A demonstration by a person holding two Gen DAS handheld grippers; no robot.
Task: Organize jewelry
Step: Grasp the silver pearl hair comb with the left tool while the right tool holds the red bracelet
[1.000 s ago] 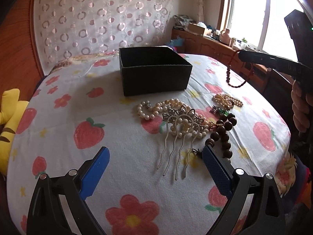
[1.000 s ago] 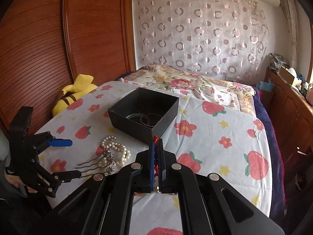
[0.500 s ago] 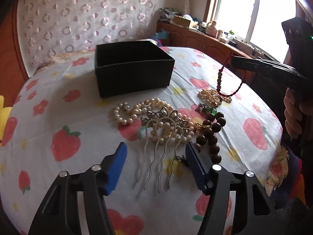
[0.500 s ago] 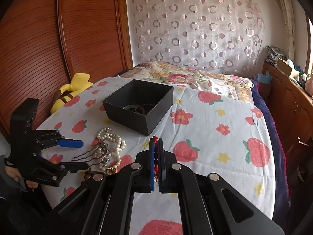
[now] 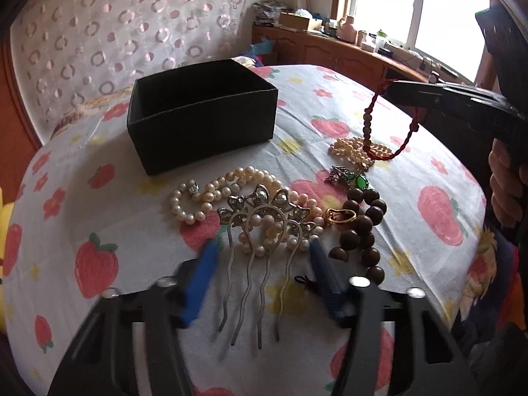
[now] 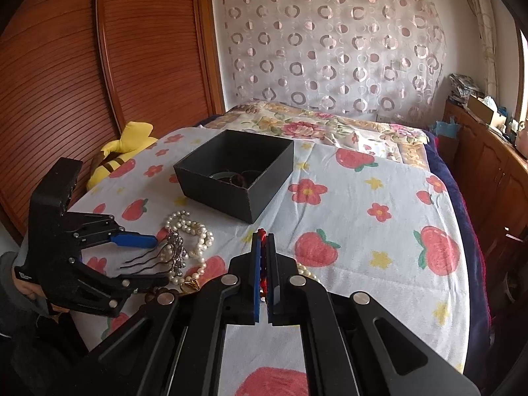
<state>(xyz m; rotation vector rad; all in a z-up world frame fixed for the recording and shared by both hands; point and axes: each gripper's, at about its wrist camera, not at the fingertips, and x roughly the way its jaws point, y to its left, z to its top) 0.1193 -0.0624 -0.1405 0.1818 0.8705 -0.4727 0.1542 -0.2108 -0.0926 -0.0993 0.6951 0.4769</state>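
2 grippers are at work over the strawberry-print cloth (image 6: 363,217). the right gripper (image 6: 263,247) has its tongs pressed together on a red cord bracelet (image 5: 389,132), which hangs limp over a small pearl strand (image 5: 356,151) at the far right of the pile. the left gripper (image 5: 262,257) has its tongs apart, 1 on each side of the silver hair comb (image 5: 264,227), not touching it as far as i can tell. the comb lies on a pearl necklace (image 5: 211,191), with dark wooden beads (image 5: 363,227) just to its right. the black box (image 5: 201,112) sits beyond, open, with some pieces inside. the comb looks stiff and light but slippery; its thin prongs could bend, so the ornate head seems the safer hold. pearls underneath may snag and lift with it.
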